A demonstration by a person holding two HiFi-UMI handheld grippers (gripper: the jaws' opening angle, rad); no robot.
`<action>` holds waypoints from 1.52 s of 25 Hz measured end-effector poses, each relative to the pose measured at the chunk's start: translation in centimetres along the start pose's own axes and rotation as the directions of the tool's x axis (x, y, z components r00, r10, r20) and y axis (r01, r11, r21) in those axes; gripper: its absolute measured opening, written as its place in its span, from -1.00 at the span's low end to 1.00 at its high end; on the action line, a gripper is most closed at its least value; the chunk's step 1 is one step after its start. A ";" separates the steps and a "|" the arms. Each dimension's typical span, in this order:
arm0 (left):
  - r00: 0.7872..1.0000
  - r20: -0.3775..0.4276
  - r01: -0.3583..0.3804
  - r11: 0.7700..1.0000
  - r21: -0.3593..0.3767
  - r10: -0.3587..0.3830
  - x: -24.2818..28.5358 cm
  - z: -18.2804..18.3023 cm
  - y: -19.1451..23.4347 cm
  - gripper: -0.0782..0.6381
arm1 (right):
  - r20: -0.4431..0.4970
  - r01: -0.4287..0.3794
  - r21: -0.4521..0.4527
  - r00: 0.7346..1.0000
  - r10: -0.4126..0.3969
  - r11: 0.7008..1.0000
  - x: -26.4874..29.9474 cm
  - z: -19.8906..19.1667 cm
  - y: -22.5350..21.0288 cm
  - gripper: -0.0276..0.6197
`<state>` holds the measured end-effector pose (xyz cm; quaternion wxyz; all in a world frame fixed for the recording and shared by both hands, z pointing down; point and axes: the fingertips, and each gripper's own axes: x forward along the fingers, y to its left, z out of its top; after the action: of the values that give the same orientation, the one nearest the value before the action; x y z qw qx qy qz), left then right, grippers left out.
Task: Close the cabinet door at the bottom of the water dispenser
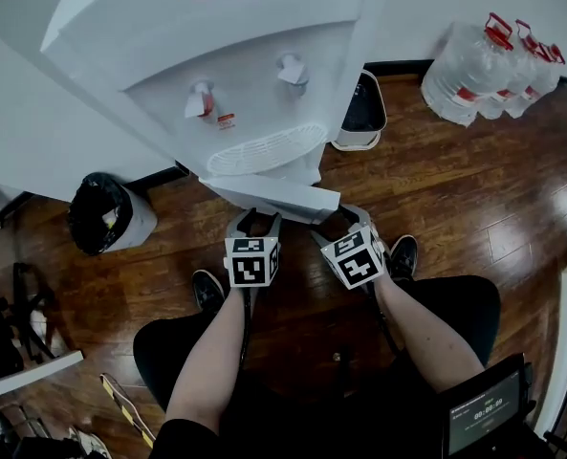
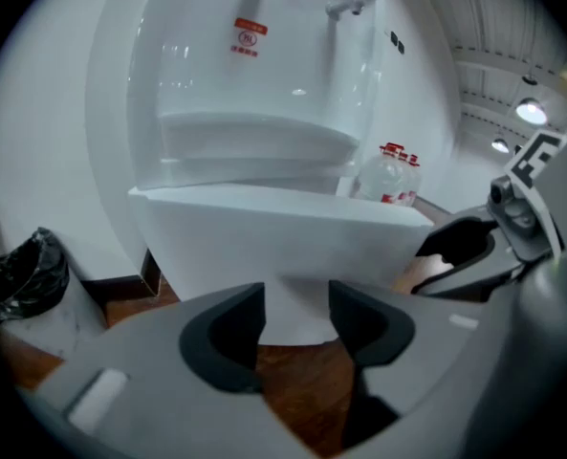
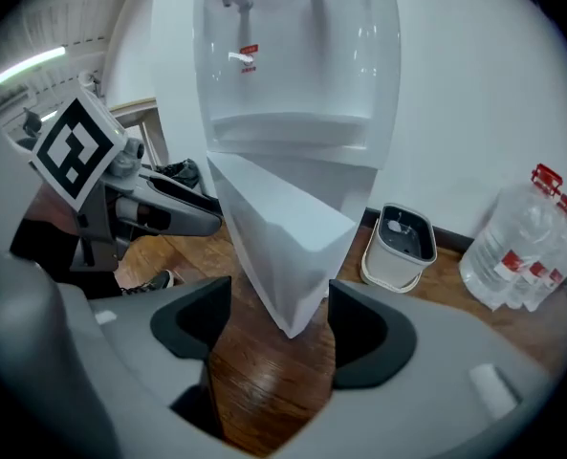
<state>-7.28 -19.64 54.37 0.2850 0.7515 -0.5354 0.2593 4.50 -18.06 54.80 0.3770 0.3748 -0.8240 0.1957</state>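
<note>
The white water dispenser (image 1: 216, 65) stands in front of me. Its bottom cabinet door (image 1: 283, 197) is swung out, a white slab over the wood floor. My left gripper (image 1: 254, 220) is just short of the door's face (image 2: 264, 247), and its jaws (image 2: 297, 318) stand open with nothing between them. My right gripper (image 1: 338, 220) is at the door's free edge (image 3: 283, 247). The corner of that edge shows in the gap of its open jaws (image 3: 269, 328), and the pads do not press on it. Both grippers point down at a slant, side by side.
A bin lined with a black bag (image 1: 106, 213) stands left of the dispenser. A small white bin (image 1: 364, 113) sits to its right, against the wall. Several large water bottles (image 1: 489, 70) stand at the far right. My shoes (image 1: 403, 254) are close behind the grippers.
</note>
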 end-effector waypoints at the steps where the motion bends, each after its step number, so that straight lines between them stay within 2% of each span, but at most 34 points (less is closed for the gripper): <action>1: 1.000 -0.007 -0.004 1.000 -0.007 0.004 0.2 -0.2 0.3 -0.14 | -0.002 -0.009 0.020 1.000 0.009 1.000 0.3 0.0 0.0 0.08; 8: 1.000 -0.022 0.004 1.000 0.008 -0.004 1.2 0.0 0.5 -0.13 | 0.031 0.008 0.108 0.999 -0.012 0.994 1.8 1.1 -2.2 0.09; 16: 0.999 0.003 -0.053 0.998 -0.043 0.054 3.0 1.9 0.9 -0.14 | -0.007 0.105 0.055 0.994 -0.105 0.993 2.9 1.9 -4.1 0.09; 20: 0.998 -0.005 -0.064 0.997 0.032 0.064 4.0 2.0 1.0 -0.14 | 0.008 0.077 0.114 0.997 -0.078 0.990 4.2 2.6 -4.6 0.10; 22: 0.998 -0.015 -0.066 0.997 0.030 0.067 4.2 1.7 1.3 -0.13 | 0.015 0.092 0.128 0.995 -0.095 0.987 4.8 3.0 -5.3 0.10; 25: 0.998 -0.044 -0.056 0.998 -0.029 0.055 4.2 1.3 1.2 -0.13 | 0.022 0.128 0.128 0.991 -0.132 0.984 5.1 4.2 -6.0 0.11; 28: 0.997 -0.057 -0.050 0.998 -0.049 0.047 4.6 1.2 1.2 -0.13 | 0.021 0.129 0.131 0.991 -0.133 0.983 5.4 4.9 -6.3 0.11; 32: 0.995 -0.036 -0.096 0.995 -0.019 0.095 5.2 1.5 2.1 -0.13 | 0.018 0.121 0.092 0.992 -0.123 0.988 6.0 4.7 -7.1 0.12; 36: 0.992 -0.004 -0.129 0.991 0.018 0.130 5.7 1.7 2.4 -0.05 | 0.049 0.117 0.075 0.991 -0.121 0.990 5.8 5.4 -7.1 0.11; 38: 0.990 0.002 -0.142 0.990 0.010 0.142 5.8 1.8 2.4 -0.04 | 0.062 0.115 0.062 0.991 -0.119 0.991 5.7 5.8 -7.1 0.11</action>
<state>-7.74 -25.34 57.50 0.2616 0.7133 -0.5862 0.2813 4.73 -28.83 55.77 0.3496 0.4397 -0.8064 0.1849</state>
